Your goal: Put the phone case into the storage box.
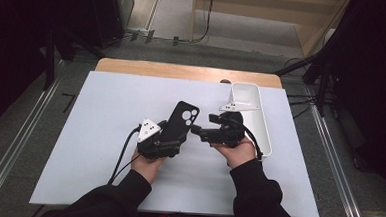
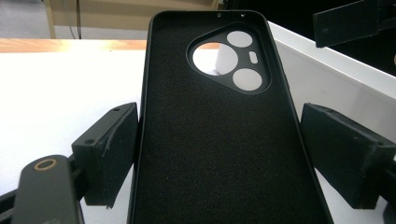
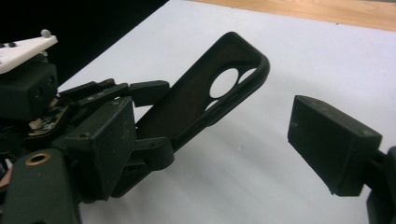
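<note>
The left gripper (image 1: 172, 137) clamps the lower sides of a black phone case (image 1: 180, 120), tilted above the white mat (image 1: 99, 133), long axis running away, camera cutout farthest. The right gripper (image 1: 196, 130), jaws wide, points at the case's right edge.

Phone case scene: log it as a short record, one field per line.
case: black phone case, empty, camera cutout at its far end, lifted at a tilt off the mat
left claw: shut on the case across its width
right claw: open, holding nothing, aimed at the case
tray: white tray, at the right edge of the mat
surface: white mat on a wooden table
</note>
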